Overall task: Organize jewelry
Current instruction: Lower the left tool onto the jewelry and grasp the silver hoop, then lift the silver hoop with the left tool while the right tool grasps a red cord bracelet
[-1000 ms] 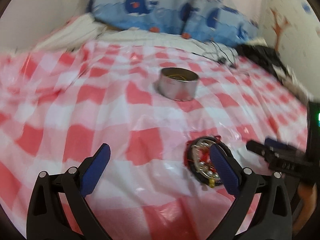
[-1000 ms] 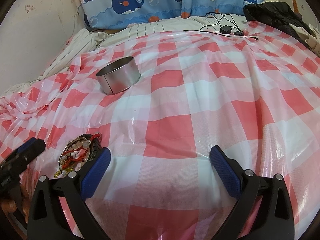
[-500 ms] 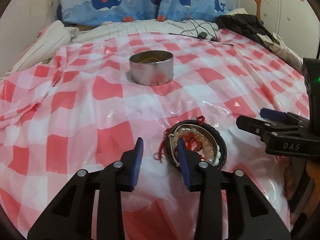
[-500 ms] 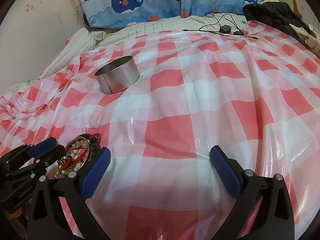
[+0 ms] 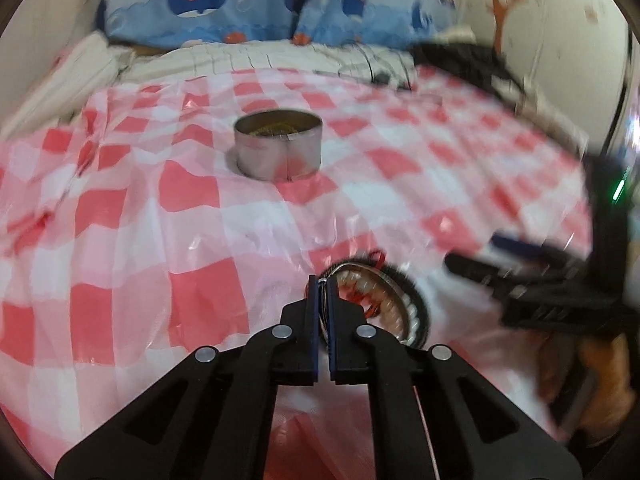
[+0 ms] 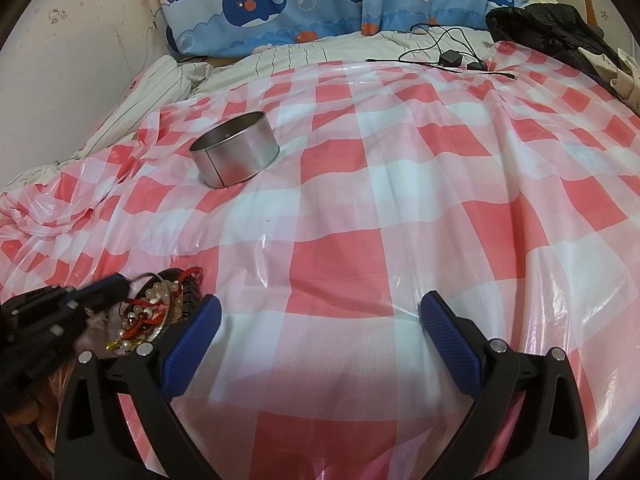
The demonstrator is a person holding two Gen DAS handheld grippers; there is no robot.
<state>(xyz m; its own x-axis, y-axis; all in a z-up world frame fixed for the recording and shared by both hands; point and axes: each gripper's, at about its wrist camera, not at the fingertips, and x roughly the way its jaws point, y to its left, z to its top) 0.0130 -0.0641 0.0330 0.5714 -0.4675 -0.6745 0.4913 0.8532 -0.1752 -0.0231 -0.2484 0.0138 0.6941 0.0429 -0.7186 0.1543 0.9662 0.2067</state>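
A pile of jewelry (image 5: 376,304), with pearl beads, red cord, a black beaded bracelet and a metal bangle, lies on the red-and-white checked plastic sheet (image 5: 192,200). My left gripper (image 5: 324,292) is shut on the near-left edge of the pile, gripping the bangle and cords. A round silver tin (image 5: 279,148) with something gold inside stands farther back. In the right wrist view the pile (image 6: 160,312) lies at lower left, with the left gripper (image 6: 108,288) on it. My right gripper (image 6: 316,328) is open and empty over the sheet. The tin (image 6: 234,154) shows at upper left.
Whale-print pillows (image 6: 320,0) lie at the back of the bed. A charger with black cables (image 6: 452,58) and a dark garment (image 6: 552,28) lie at the back right. Striped bedding (image 6: 132,120) bunches at the left edge of the sheet.
My left gripper has closed from wide open to shut and moved onto the near edge of the jewelry pile. My right gripper has stayed open and still.
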